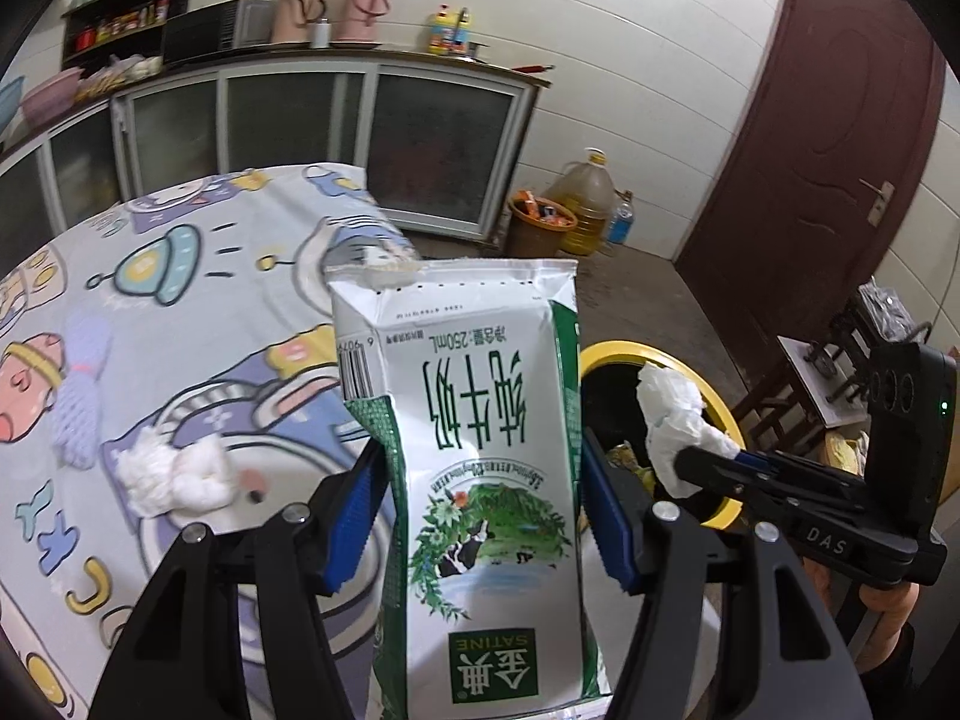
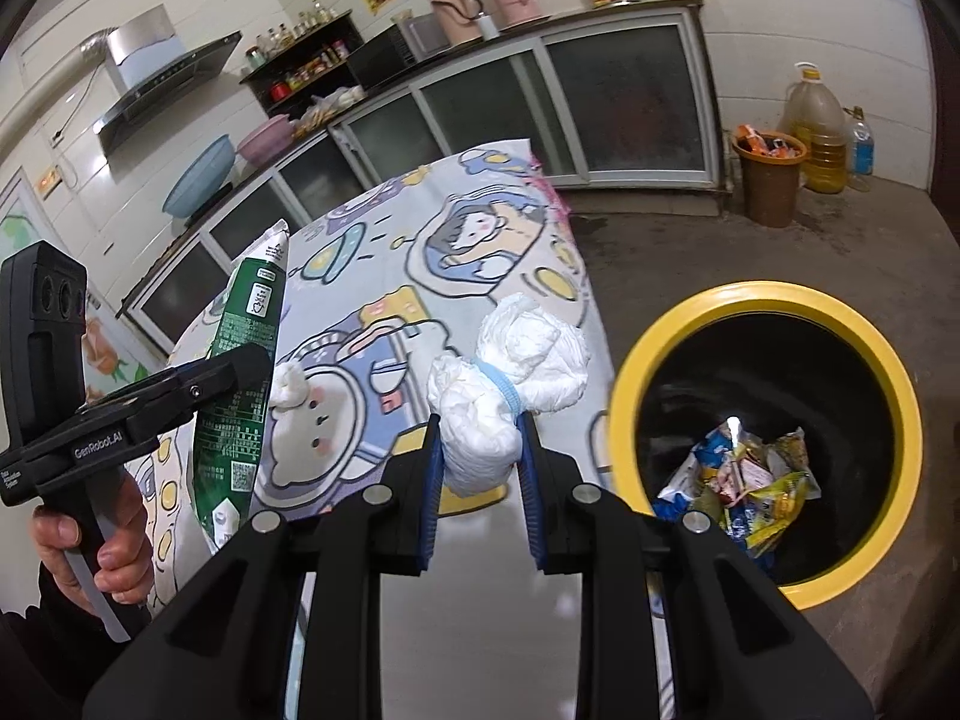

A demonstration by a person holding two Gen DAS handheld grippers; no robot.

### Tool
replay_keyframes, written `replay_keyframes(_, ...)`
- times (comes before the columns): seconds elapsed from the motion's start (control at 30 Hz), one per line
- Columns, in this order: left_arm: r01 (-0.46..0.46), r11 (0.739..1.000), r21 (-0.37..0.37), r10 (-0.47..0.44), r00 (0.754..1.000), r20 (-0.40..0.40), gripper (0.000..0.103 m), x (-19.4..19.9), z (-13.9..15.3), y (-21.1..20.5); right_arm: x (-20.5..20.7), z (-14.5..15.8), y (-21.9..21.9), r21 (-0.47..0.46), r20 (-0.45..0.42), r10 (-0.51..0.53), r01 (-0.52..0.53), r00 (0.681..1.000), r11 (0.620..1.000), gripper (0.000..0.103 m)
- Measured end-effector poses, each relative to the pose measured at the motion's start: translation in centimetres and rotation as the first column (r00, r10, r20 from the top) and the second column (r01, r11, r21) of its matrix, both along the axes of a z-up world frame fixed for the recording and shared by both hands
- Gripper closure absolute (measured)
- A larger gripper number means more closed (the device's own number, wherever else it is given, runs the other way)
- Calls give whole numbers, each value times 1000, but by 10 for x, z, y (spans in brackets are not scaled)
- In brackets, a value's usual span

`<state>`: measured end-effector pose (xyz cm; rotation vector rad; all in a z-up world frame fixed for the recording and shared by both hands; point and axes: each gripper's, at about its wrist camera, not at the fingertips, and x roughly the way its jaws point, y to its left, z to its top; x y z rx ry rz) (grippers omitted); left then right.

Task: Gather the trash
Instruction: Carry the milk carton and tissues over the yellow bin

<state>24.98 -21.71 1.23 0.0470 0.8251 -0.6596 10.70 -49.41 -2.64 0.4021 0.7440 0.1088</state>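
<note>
My left gripper (image 1: 480, 480) is shut on a white and green milk carton (image 1: 480, 432), held upright above the table's edge; the carton also shows in the right wrist view (image 2: 246, 372). My right gripper (image 2: 480, 456) is shut on a crumpled white tissue wad with a blue band (image 2: 504, 372), held near the table edge beside the bin; the wad also shows in the left wrist view (image 1: 672, 420). A black trash bin with a yellow rim (image 2: 774, 300) stands on the floor to the right, with wrappers (image 2: 744, 480) inside. Another white tissue wad (image 1: 174, 474) lies on the table.
The table has a cartoon-print cloth (image 1: 180, 276). A brown bin (image 2: 768, 180), an oil jug (image 2: 816, 132) and a water bottle (image 2: 861, 150) stand by the far wall. Kitchen cabinets (image 2: 540, 96) run behind the table. A dark red door (image 1: 828, 138) is at right.
</note>
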Motion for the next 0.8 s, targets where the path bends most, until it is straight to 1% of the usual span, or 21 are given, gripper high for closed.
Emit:
replay_keyframes(0.4,99,995,20,-99,995,-3,44,-1,-4,-70,-10,-8,-51,-4,-2,-105,105,994,994,80)
replay_keyframes(0.6,151,988,22,-152,988,1,44,2,-7,-109,-15,-18,-80,5,-17,-176,176,984,984,80)
replay_keyframes(0.8,202,979,30,-202,979,-12,44,2,-15,-146,-17,-32,-101,6,-43,-231,231,972,973,80)
